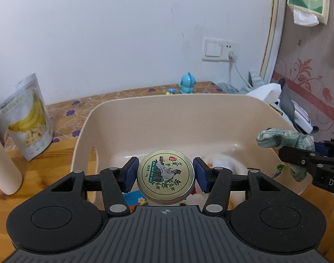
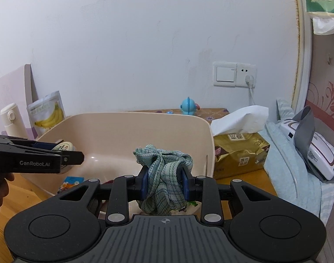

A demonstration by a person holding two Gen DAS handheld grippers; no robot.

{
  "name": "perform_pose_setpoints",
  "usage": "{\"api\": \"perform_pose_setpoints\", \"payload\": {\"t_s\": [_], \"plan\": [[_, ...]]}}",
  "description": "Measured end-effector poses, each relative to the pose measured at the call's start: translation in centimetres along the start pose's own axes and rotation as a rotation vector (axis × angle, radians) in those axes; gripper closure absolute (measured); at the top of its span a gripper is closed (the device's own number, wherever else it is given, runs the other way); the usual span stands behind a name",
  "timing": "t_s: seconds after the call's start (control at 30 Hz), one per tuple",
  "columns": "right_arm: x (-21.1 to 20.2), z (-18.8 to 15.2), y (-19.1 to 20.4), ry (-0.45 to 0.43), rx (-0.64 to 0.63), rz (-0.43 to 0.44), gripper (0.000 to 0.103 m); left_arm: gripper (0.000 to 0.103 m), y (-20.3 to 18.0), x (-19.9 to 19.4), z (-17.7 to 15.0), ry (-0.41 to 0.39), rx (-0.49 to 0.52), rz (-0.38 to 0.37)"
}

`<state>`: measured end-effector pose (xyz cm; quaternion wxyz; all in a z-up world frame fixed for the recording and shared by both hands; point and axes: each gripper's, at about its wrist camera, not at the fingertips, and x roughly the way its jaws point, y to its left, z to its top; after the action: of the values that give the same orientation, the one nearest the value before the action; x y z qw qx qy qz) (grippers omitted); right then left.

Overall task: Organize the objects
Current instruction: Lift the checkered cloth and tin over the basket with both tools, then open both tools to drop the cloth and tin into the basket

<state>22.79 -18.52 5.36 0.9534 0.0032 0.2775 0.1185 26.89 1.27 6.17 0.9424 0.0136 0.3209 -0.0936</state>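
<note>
Beige plastic bin (image 1: 158,118) sits ahead of and below both sets of fingers, its open mouth facing up; a few items already lie on its floor. This is judged the drop target.

Left gripper (image 1: 166,174): fingers clamped on a round tin (image 1: 166,174), one blue pad on each side of the rim. The tin is held above the bin's near-left interior. The lid is tilted toward the camera; being round, it has no long axis, and its flat faces run roughly crosswise to the fingers.

Right gripper (image 2: 164,183): fingers closed on a bunched green cloth (image 2: 163,175). The bundle's long axis runs roughly vertical between the pads, spilling above and below them. It hangs over the bin's near-right rim.

Judgement: both loads are already over the bin, so release turns on the vertical gap only. The left load sits further inside; the cloth is closer to the edge and may need to go slightly forward first.
</note>
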Motion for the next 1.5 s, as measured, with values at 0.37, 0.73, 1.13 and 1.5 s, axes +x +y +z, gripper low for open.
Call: {"api": "perform_pose_setpoints", "payload": {"t_s": [0.37, 0.73, 1.13, 1.5], "plan": [[1.7, -0.4, 1.1, 0.056, -0.053, 0.011, 0.074, 0.047, 0.3, 1.8, -0.6, 0.067, 0.006, 0.003], [1.5, -0.5, 1.2, 0.063, -0.061, 0.011, 0.057, 0.047, 0.3, 2.3, -1.1, 0.111, 0.01, 0.014], [-0.6, 0.0, 0.9, 0.022, -0.035, 0.024, 0.03, 0.018, -0.6, -0.1, -0.5, 0.039, 0.012, 0.014], [-4.0, -0.1, 0.4, -0.032, -0.02, 0.013, 0.006, 0.018, -0.7, -2.9, -0.5, 0.0, -0.042, 0.02]]}}
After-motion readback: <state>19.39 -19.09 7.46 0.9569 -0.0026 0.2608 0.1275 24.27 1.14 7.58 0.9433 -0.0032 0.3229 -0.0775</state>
